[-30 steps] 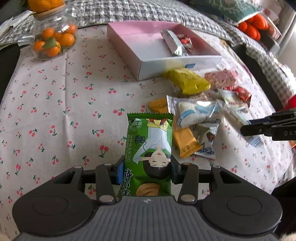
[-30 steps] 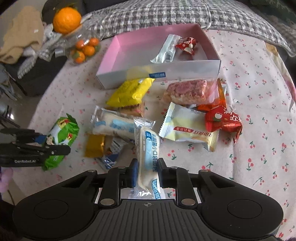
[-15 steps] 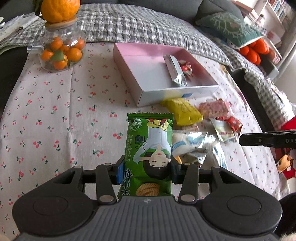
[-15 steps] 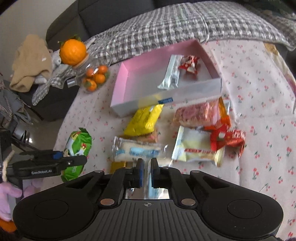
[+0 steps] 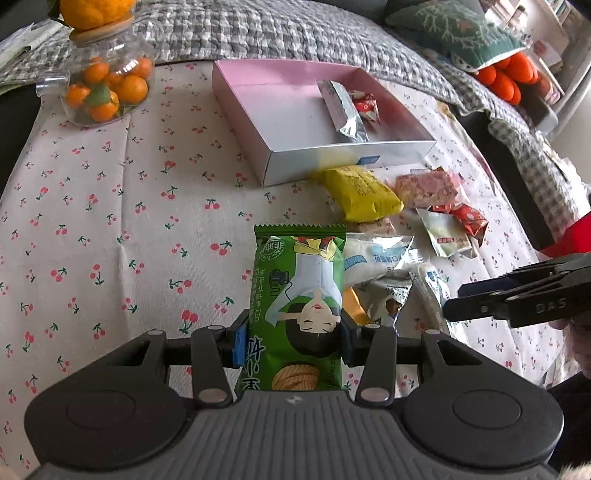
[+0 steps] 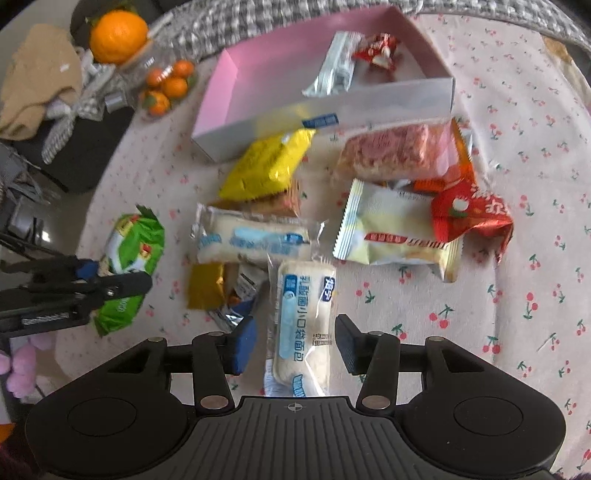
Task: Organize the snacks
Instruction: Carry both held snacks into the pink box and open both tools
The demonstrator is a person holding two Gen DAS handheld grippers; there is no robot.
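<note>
My left gripper [image 5: 291, 339] is shut on a green snack packet [image 5: 299, 295] and holds it above the cherry-print tablecloth; it also shows in the right wrist view [image 6: 127, 258]. My right gripper [image 6: 295, 343] is open, its jaws on either side of a white bread packet [image 6: 304, 332] that lies on the cloth. The pink box [image 5: 280, 99] holds a silver packet [image 5: 341, 110] and a red candy [image 5: 367, 107]. Several loose snacks lie in front of it: a yellow packet [image 6: 269, 166], a pink bar [image 6: 391, 151], a red packet [image 6: 472, 218].
A glass jar of small oranges [image 5: 105, 88] with a large orange on its lid stands at the far left of the table. A checked blanket [image 5: 280, 29] lies behind the box. The table edge drops off at the left in the right wrist view [image 6: 92, 206].
My right gripper has opened and dropped low over the white bread packet, which now lies between its jaws. My left gripper has kept hold of the green packet and moved closer to the snacks.
</note>
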